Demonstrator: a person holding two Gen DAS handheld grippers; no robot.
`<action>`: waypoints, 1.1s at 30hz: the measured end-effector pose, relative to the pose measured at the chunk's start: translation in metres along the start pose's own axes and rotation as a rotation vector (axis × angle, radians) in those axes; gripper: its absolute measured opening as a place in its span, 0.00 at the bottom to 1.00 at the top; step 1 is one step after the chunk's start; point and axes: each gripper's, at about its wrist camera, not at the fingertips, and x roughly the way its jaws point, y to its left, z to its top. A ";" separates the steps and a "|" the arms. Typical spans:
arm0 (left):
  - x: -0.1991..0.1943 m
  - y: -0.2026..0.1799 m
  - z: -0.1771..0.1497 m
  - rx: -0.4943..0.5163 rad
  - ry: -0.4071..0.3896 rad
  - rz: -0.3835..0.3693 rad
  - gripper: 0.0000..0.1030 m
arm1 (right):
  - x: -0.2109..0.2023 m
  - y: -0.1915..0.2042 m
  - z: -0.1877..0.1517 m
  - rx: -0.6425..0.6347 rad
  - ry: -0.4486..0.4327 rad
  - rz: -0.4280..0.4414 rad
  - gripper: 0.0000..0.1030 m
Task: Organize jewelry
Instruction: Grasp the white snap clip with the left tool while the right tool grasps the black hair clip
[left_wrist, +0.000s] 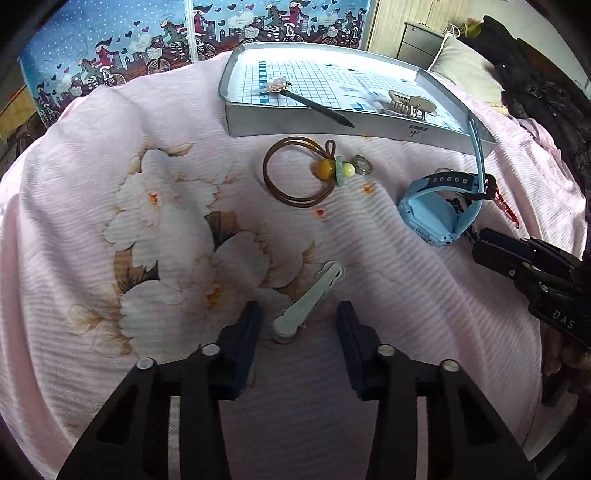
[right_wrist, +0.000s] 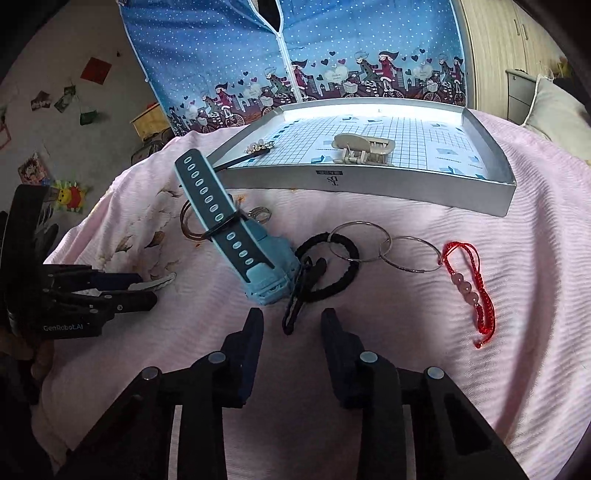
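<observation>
On a pink floral bedspread (left_wrist: 110, 155), jewelry lies scattered before a silver tray (right_wrist: 369, 182). The left gripper (left_wrist: 299, 317) stands released around a pale hair clip (left_wrist: 310, 301); the right gripper (right_wrist: 291, 325), also released, straddles a black hair tie (right_wrist: 328, 266) beside a blue watch (right_wrist: 258, 266).

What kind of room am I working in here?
Probably a bedroom: the work surface is a pink floral bedspread, with a grey pillow and a blue cartoon-print fabric wardrobe behind.

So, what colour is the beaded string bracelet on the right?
The bracelet is red string with pink beads; the right wrist view shows it best.
</observation>
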 end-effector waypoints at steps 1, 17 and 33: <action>0.001 0.000 0.000 -0.006 0.001 -0.010 0.29 | 0.001 -0.001 0.000 0.004 0.000 0.003 0.28; -0.001 -0.009 0.004 -0.022 0.019 -0.128 0.11 | 0.002 -0.003 -0.004 0.013 -0.021 0.021 0.05; -0.036 -0.029 0.010 0.006 -0.197 -0.227 0.11 | -0.023 0.004 -0.005 -0.011 -0.142 0.007 0.04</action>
